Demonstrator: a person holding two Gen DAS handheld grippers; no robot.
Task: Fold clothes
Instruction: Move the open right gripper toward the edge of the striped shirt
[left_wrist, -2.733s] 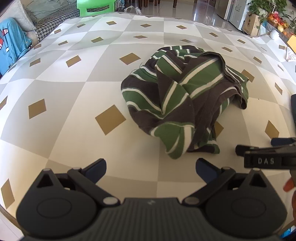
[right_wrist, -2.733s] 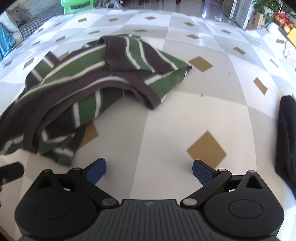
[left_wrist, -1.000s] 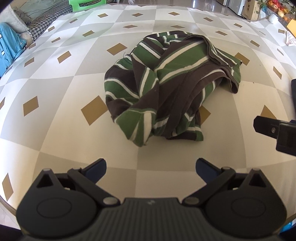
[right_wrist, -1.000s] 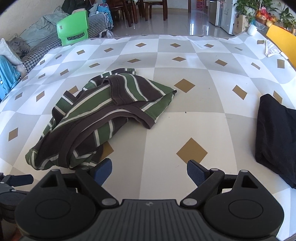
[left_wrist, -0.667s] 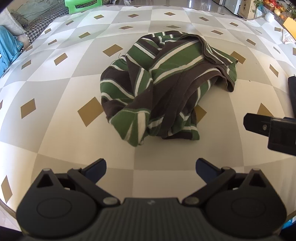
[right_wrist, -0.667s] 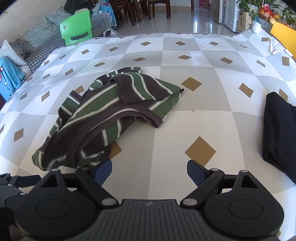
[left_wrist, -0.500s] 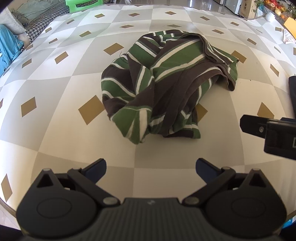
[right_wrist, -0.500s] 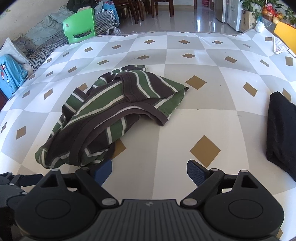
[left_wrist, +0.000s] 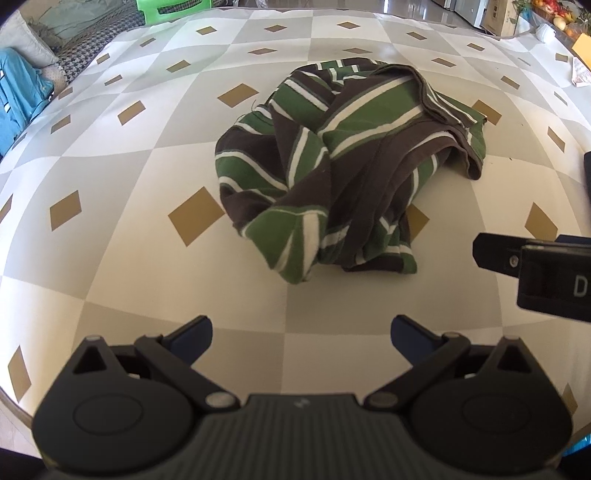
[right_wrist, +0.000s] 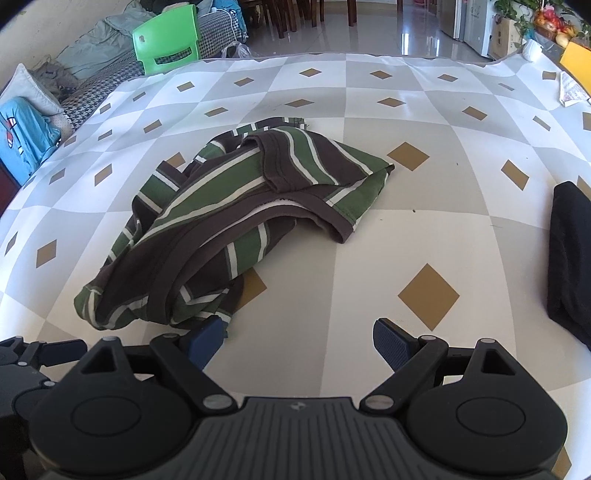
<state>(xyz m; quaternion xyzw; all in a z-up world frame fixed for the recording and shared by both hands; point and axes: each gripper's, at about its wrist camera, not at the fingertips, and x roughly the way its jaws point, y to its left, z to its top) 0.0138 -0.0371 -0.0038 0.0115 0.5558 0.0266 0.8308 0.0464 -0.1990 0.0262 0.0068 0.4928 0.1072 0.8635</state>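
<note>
Striped shirt (left_wrist: 340, 173), green and brown with white bands, lies crumpled in a loose heap around the middle of the bench (left_wrist: 110, 258), well clear of every edge. Neither tool has hold of it. Your left gripper (left_wrist: 301, 334) hovers over bare cloth near the bench's near edge, its jaws spread wide and empty, the heap's nearest green fold just ahead of them. Your right gripper (right_wrist: 297, 338) is likewise wide open and holding nothing; its left fingertip (right_wrist: 207, 338) sits just beside the heap's near brown hem, though contact cannot be confirmed. A dark garment (right_wrist: 569, 258) rests apart at the bench's right edge and should be left alone. The step in hand appears to be spreading the shirt flat before any fold. To do it well, pick a single layer at an identifiable edge, such as the brown ribbed hem (right_wrist: 332, 225) on the heap's right side, rather than pinching bunched folds. Take two well-separated points, lift, and draw them apart so the layers fall open. Grabbing multiple layers would likely carry the tangle along.
</note>
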